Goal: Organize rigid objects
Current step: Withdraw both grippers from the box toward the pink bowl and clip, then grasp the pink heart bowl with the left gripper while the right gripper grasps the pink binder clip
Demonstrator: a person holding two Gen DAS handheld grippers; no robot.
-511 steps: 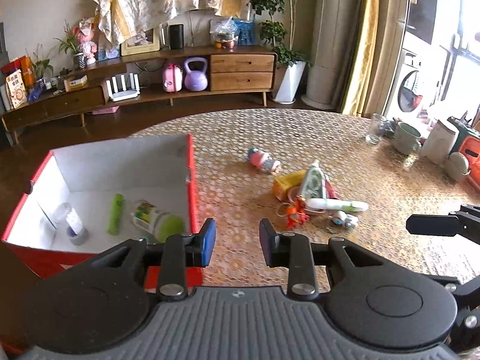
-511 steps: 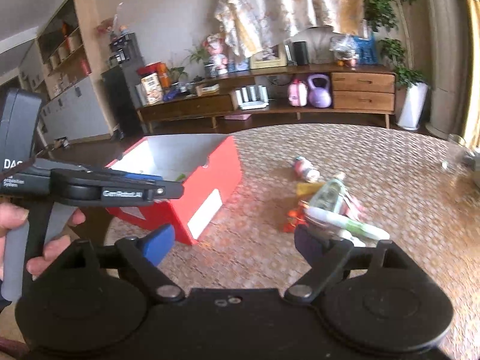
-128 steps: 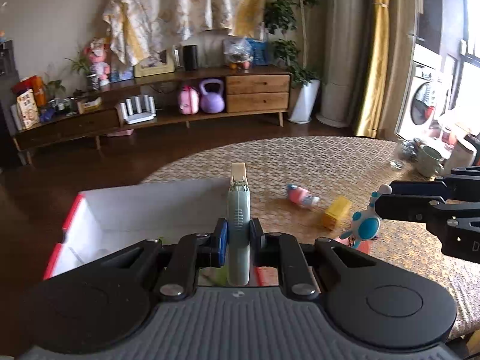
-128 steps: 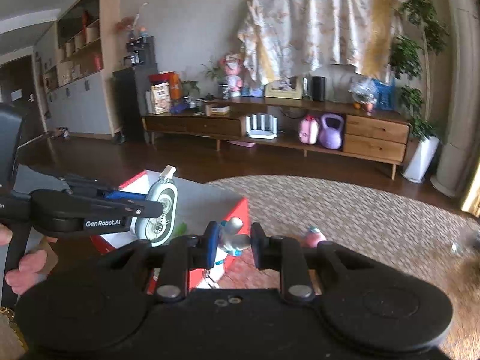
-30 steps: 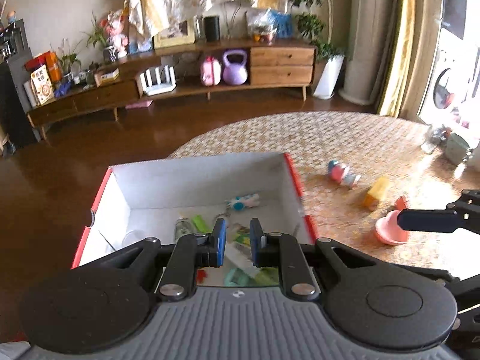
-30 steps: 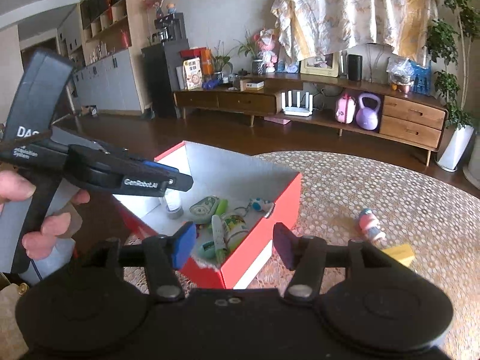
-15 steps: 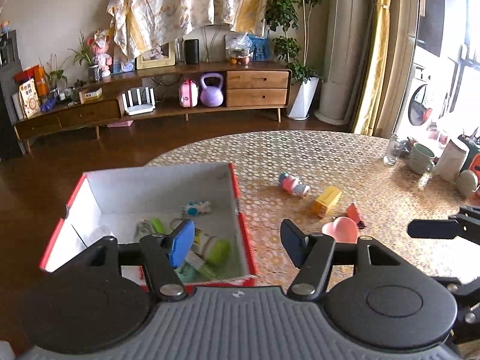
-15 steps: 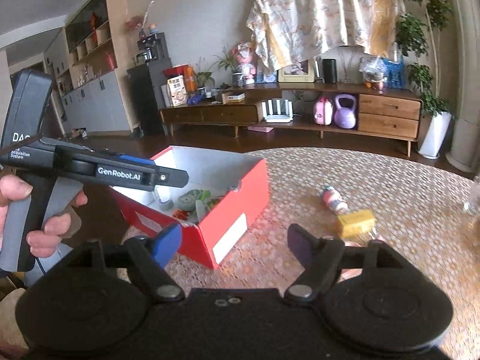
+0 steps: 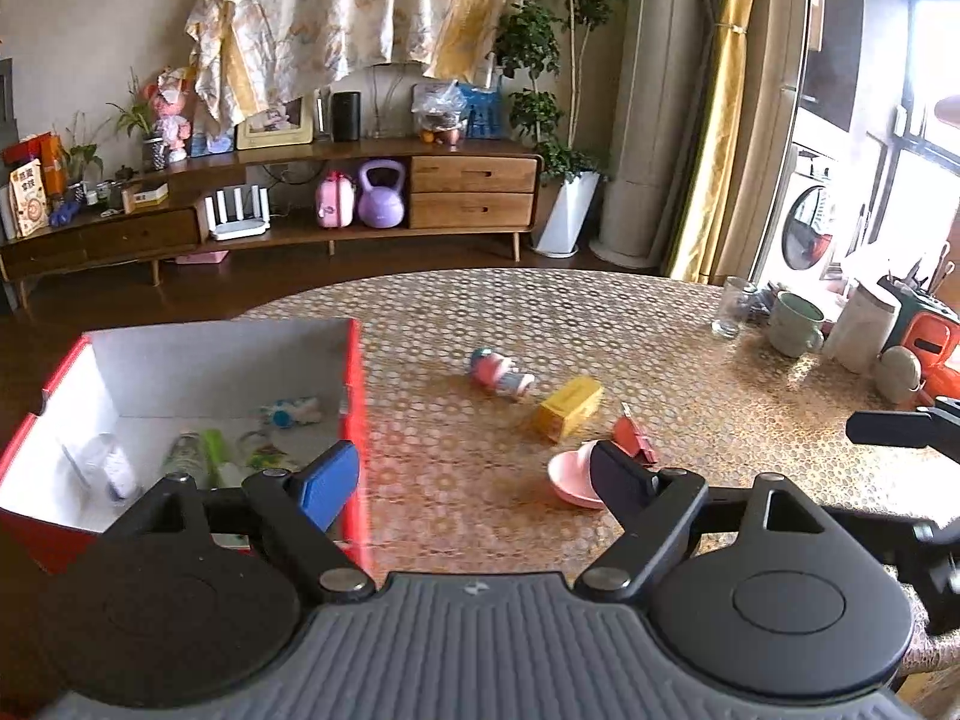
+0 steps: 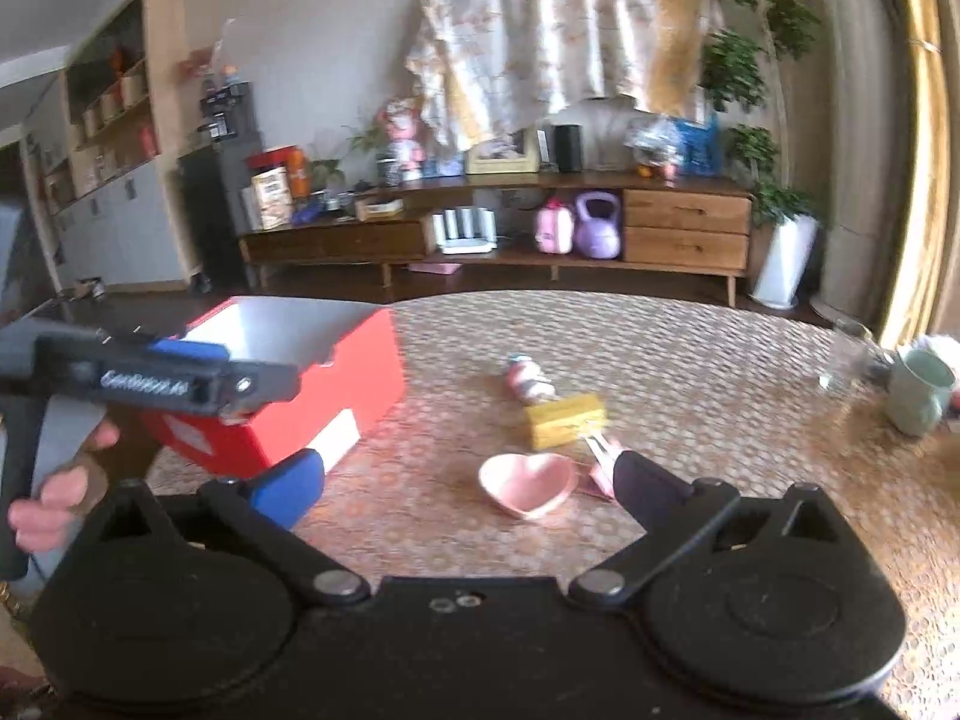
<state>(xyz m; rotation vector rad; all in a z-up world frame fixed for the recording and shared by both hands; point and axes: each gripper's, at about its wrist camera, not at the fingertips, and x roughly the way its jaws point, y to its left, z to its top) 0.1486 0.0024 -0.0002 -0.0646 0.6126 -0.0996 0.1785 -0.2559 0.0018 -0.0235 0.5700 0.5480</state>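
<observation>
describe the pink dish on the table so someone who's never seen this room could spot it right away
Start at the red box on the left of the patterned round table, then look right to the small cluster of loose items near the table's middle. The pink dish is the nearest of them, lying open side up. It alone is heart-shaped and hollow; the yellow box just behind it is a solid block.

glossy pink dish [image 10: 528,483], seemingly cardboard box [image 9: 354,384]

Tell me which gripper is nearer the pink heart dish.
Right, by my estimate. The right gripper hangs open with the pink heart dish just ahead between its jaws. The left gripper, also open, sits beside the red box, the dish by its right jaw.
</observation>
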